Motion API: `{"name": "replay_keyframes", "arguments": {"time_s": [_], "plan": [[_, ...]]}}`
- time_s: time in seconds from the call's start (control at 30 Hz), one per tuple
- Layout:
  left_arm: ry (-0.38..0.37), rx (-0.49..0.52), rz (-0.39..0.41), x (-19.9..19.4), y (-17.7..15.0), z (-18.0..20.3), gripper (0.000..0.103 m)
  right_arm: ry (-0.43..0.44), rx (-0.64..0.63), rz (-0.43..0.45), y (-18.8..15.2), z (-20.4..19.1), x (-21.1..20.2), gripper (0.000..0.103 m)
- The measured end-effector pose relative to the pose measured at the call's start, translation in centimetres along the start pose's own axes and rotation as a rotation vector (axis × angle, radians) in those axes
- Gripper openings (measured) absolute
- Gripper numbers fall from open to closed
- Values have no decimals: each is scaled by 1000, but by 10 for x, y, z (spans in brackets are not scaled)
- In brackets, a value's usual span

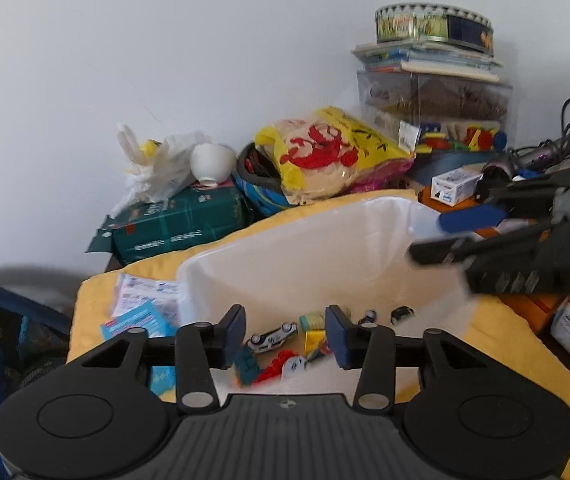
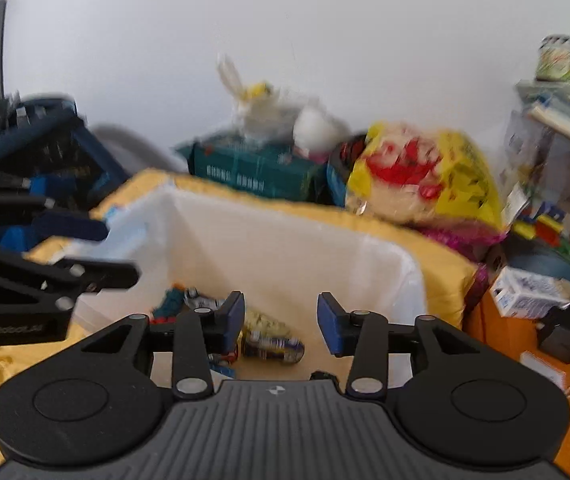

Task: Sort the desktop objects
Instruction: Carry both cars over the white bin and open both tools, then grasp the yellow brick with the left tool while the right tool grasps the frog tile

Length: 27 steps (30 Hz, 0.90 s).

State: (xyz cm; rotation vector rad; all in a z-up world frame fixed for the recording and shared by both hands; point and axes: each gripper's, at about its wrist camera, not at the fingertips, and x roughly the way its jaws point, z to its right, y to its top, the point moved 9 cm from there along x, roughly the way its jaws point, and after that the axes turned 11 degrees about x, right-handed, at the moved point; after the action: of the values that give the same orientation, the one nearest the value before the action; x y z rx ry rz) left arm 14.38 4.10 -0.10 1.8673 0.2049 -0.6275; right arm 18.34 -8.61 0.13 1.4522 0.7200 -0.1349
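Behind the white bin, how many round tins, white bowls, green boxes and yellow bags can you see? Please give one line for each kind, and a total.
Round tin: 1
White bowl: 1
Green box: 1
Yellow bag: 1
Total: 4

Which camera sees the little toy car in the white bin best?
The left wrist view. There the toy car lies sharp and whole on the floor of the white bin, between the open left gripper's fingers. In the right wrist view, blur and a finger leave no clear car.
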Motion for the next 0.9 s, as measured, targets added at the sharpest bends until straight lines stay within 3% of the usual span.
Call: {"name": "replay_keyframes", "arguments": {"time_s": [0.1, 0.2, 0.37, 0.5, 0.73, 0.9], "plan": [[-2, -25, 4, -24, -26, 6, 50, 12, 56, 39, -8, 11, -31, 45], [-32, -8, -68, -29, -63, 24, 50, 5, 64, 29, -31, 17, -48, 45], [-84, 27, -215, -8, -113, 53, 50, -20, 83, -101, -90, 19, -47, 44], [-88, 78, -270, 5, -138, 60, 50, -31, 116, -222, -137, 21, -41, 44], [-96, 102, -308, 23, -152, 45, 50, -68, 109, -298, -166, 30, -38, 45], [-154, 197, -302, 33, -151, 53, 50, -101, 79, -312, -171, 37, -24, 43]]}}
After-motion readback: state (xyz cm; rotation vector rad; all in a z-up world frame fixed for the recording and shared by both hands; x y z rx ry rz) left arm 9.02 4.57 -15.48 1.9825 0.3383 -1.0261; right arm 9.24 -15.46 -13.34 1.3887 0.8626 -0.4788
